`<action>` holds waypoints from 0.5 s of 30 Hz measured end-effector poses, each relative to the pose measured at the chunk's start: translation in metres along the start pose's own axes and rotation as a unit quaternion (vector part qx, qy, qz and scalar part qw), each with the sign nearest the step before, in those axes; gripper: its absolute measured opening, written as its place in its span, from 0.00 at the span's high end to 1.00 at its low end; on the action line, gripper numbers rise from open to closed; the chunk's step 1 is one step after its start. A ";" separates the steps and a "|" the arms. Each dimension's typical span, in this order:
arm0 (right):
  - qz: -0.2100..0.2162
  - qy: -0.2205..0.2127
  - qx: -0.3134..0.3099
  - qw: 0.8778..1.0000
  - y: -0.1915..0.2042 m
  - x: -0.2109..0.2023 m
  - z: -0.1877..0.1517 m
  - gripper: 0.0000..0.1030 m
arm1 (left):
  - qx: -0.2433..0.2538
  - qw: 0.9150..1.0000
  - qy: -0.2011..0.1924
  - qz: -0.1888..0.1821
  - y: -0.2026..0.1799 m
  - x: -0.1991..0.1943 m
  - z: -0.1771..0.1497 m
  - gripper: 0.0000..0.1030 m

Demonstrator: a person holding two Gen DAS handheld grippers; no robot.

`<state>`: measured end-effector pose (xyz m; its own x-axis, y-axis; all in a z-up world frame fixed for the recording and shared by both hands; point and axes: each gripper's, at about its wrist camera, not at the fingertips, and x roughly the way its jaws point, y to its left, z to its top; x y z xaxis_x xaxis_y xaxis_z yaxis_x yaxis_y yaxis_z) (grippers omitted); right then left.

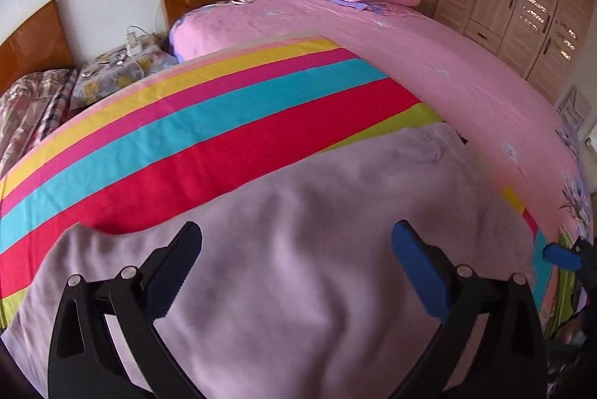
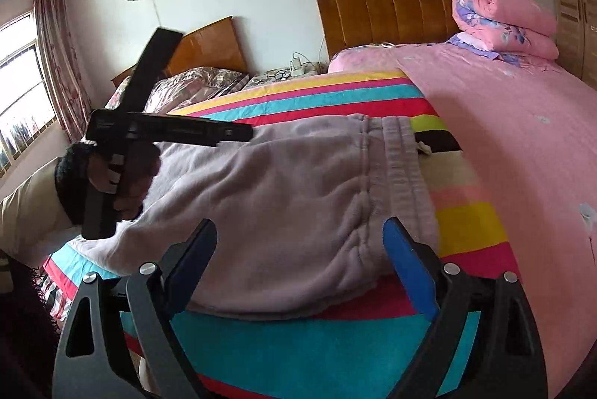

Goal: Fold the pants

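Right wrist view: lilac pants (image 2: pixel 283 197) lie mid-frame on the striped sheet (image 2: pixel 317 335), waistband right; right gripper (image 2: pixel 298 249) gapes empty, straddling their near edge to pinch; left gripper (image 1: pixel 296 249) likewise wide, holding nothing

The pants (image 2: pixel 283 212) are pale lilac fleece with a gathered elastic waistband (image 2: pixel 395 175), lying flat and folded lengthwise on the striped sheet (image 2: pixel 317 335), waistband toward the pink side of the bed. In the left wrist view the pants (image 1: pixel 298 268) spread wide and softly rumpled, their far edge crossing the red stripe.
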<state>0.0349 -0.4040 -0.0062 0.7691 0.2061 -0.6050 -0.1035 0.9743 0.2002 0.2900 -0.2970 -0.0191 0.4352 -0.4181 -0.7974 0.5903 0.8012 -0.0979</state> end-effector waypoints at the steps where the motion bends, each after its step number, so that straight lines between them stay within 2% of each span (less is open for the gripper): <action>1: 0.002 0.008 -0.011 1.000 0.006 0.006 0.001 0.13 | 0.006 1.000 0.002 -0.008 -0.010 0.010 0.003 0.01; 3: -0.010 0.039 -0.022 0.999 0.010 0.022 -0.003 0.13 | 0.028 1.000 0.006 0.010 -0.022 0.029 0.005 0.01; 5: -0.017 0.062 -0.030 0.997 0.009 0.031 -0.010 0.13 | 0.022 0.999 0.020 0.012 -0.023 0.045 0.004 0.01; 7: -0.017 0.060 -0.046 0.997 0.009 0.031 -0.015 0.13 | 0.010 1.000 0.023 0.003 -0.018 0.048 0.006 0.01; 11: -0.002 0.056 -0.038 0.998 0.003 0.026 -0.016 0.13 | 0.002 1.000 0.021 0.007 -0.014 0.051 0.004 0.01; 15: -0.015 0.063 -0.043 0.997 0.008 0.029 -0.015 0.13 | 0.005 1.000 0.019 0.012 -0.013 0.051 0.002 0.01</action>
<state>0.0472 -0.3892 -0.0337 0.6884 0.1813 -0.7023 -0.1400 0.9833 0.1166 0.3059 -0.3300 -0.0571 0.4232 -0.3828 -0.8212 0.5869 0.8063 -0.0734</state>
